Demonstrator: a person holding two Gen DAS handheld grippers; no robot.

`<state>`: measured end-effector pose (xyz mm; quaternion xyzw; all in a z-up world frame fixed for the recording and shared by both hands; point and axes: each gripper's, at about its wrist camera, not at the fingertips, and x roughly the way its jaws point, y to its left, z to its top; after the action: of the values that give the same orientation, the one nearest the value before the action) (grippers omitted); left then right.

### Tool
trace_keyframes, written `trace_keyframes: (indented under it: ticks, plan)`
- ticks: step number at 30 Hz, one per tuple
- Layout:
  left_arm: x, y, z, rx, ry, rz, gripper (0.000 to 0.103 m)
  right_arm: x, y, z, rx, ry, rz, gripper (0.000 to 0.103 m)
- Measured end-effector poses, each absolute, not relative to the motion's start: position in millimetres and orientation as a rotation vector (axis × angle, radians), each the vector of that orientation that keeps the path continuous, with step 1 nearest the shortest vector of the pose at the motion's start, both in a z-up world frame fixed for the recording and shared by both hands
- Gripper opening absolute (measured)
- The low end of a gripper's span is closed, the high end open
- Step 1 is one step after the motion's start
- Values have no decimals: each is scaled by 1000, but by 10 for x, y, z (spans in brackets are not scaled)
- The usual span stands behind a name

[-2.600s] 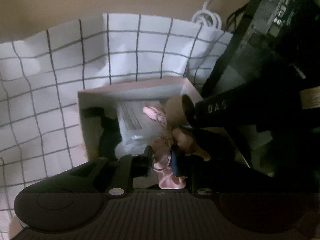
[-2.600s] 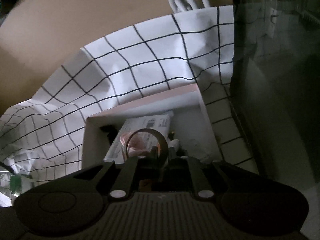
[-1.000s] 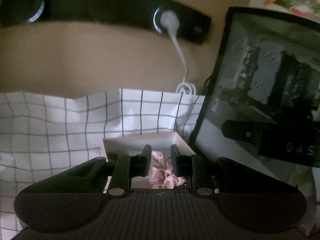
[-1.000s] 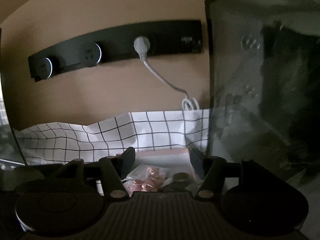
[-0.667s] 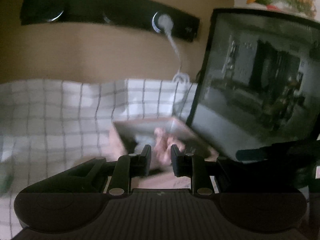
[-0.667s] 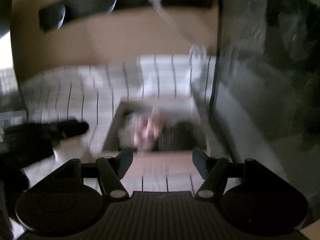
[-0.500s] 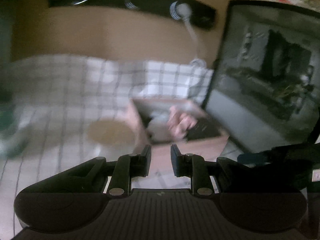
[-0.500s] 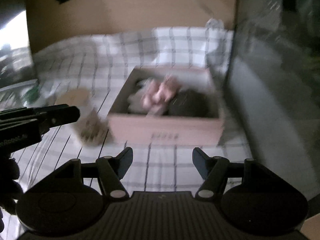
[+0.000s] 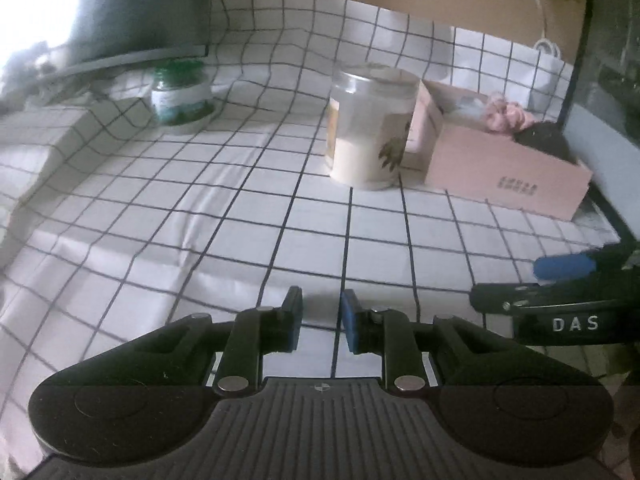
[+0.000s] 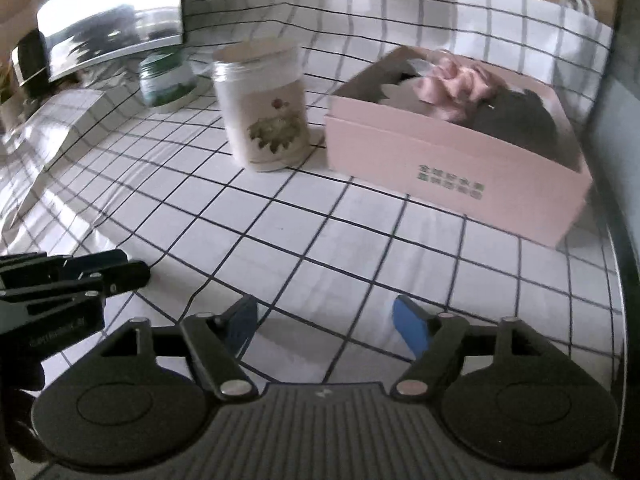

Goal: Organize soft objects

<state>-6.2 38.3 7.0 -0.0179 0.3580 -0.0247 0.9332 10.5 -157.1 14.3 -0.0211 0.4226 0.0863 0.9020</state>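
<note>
A pink cardboard box [image 9: 500,168] [image 10: 440,160] stands open on the checked cloth at the right. Inside it lie a pink scrunchie [image 9: 506,114] [image 10: 456,80], a dark soft item [image 9: 540,140] [image 10: 512,120] and a white packet [image 10: 400,94]. My left gripper [image 9: 320,316] hovers low over the cloth, well in front of the box, its jaws a narrow gap apart with nothing between them. My right gripper [image 10: 326,320] is also in front of the box; its jaws are opening wide and are empty. Each gripper shows at the edge of the other's view.
A tall clear jar with a leaf label [image 9: 372,128] [image 10: 264,108] stands just left of the box. A green jar [image 9: 180,96] [image 10: 164,76] sits farther back left, under a monitor [image 9: 100,8]. A dark screen [image 9: 608,60] borders the right side.
Both grippers have drawn back from the box and dropped toward the cloth. The left gripper let go of the pink scrunchie, which now lies in the box. The right jaws have spread wider.
</note>
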Motion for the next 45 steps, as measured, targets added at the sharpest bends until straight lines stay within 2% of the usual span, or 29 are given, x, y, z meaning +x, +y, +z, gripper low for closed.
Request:
trace_keyframes:
  ticks: [4,6,9,24,45]
  plan:
    - [-79,240,44,-24,711,-5,27,88,-1574,81,-78,834,179,90]
    - [-106,201,41,-34,697,23,27,114,-1602,67,-76,832,161,100]
    - [-126,132,34,-38,688,65,27,134,-1666,48,-68,839,142,103]
    - [-191,-60,-8,-46,643,147,27,126,-1747,-33,-66,718,156,103]
    - [-183,-41,-4,-55,643,137,27,113,-1727,-26,-65,705,158,103]
